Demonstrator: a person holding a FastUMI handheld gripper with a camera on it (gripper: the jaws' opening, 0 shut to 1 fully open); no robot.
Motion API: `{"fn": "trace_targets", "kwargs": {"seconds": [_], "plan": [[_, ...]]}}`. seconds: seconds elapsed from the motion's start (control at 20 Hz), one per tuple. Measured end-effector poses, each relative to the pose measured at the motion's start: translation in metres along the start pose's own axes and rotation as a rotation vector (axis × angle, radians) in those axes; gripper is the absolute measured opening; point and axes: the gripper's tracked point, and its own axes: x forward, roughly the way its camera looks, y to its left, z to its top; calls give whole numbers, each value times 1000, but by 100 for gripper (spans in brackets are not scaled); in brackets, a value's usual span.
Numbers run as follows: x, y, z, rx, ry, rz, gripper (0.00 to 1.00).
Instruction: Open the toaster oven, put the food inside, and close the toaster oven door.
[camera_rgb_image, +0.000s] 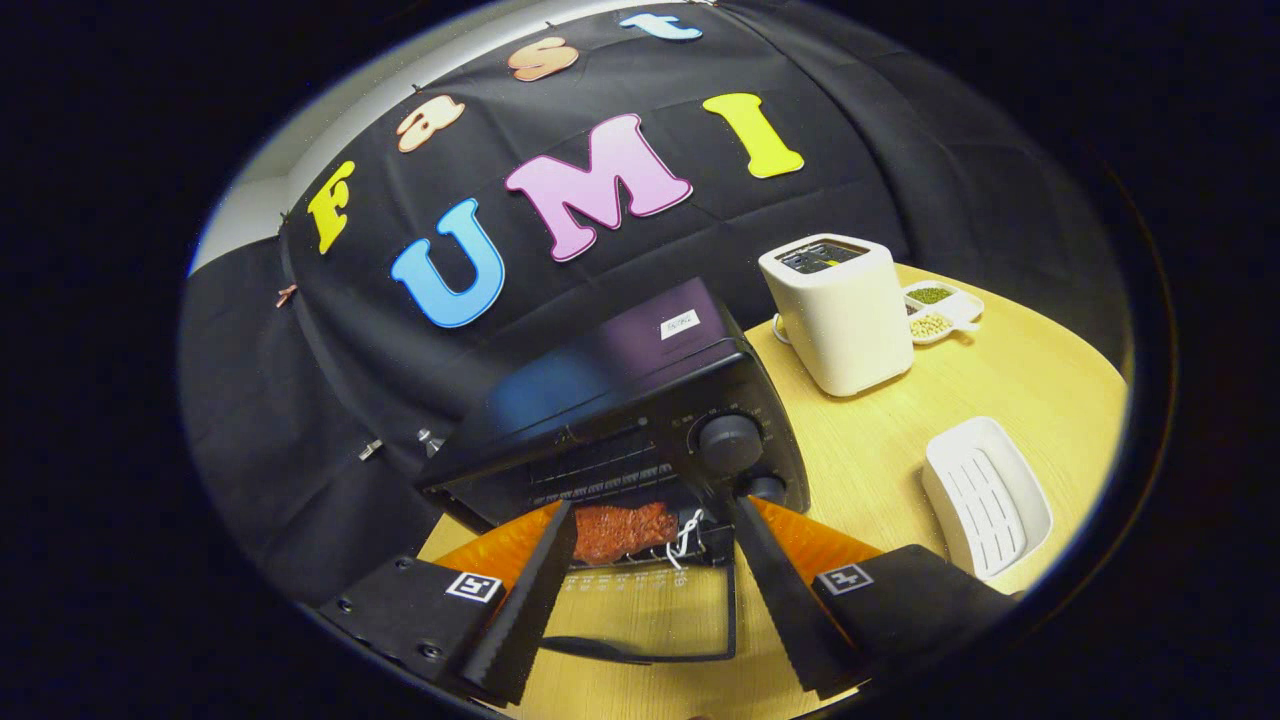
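A black toaster oven (620, 420) stands on the wooden table (900, 450) just ahead of my fingers. Its glass door (650, 615) hangs open and lies flat between them, handle toward me. A reddish piece of food (622, 530) rests on the rack inside the oven mouth, with a white string tag beside it. My gripper (650, 590) is open, fingers spread wide to either side of the door, nothing held between them.
A white toaster (840, 310) stands behind and right of the oven. Beyond it sits a small white divided dish (940, 308) with beans. A white slotted tray (985, 495) lies on the table right of my fingers.
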Motion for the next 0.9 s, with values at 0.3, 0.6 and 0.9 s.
{"fn": "trace_targets", "kwargs": {"seconds": [0.3,0.6,0.9], "plan": [[-48,21,-12,51,37,18,98],[-102,28,-46,1,111,6,98],[-111,60,-111,-45,290,41,98]]}}
